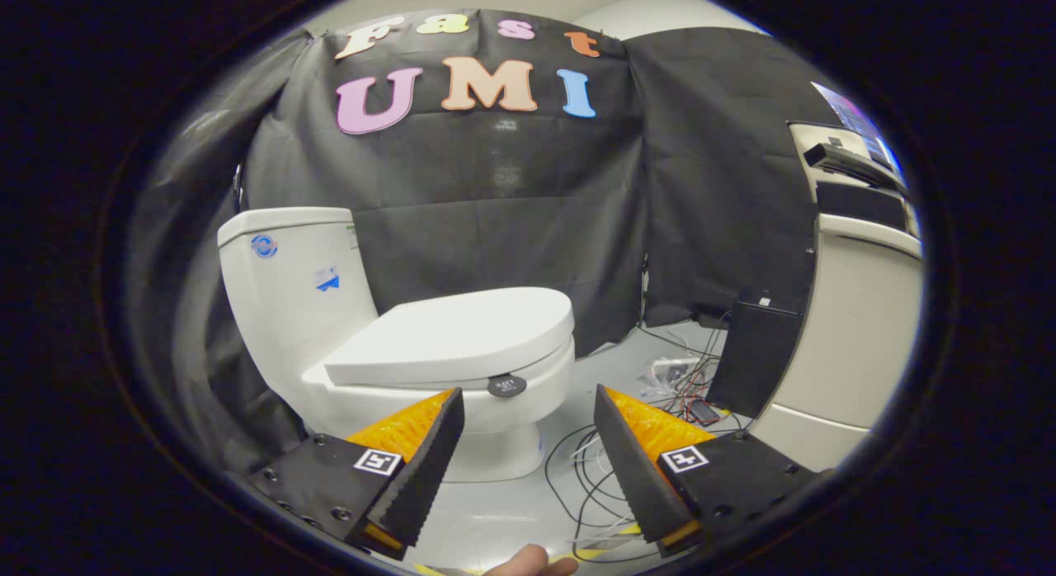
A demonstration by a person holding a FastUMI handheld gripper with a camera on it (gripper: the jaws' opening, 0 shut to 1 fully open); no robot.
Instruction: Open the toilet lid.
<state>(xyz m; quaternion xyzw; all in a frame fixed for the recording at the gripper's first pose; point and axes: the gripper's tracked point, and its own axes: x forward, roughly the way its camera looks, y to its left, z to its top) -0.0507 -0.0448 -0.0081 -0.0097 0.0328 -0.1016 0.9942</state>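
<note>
Toilet lid point(450, 332) down, beyond open jaws; cables point(590, 469) on grey floor point(495, 518).

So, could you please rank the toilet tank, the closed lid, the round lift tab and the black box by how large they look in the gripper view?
1. lid and tank: too alike to rank
2. black box
3. lift tab, smallest

The open gripper sits short of the toilet.

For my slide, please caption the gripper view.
Open tongs approach the toilet, its lid closed.
</note>
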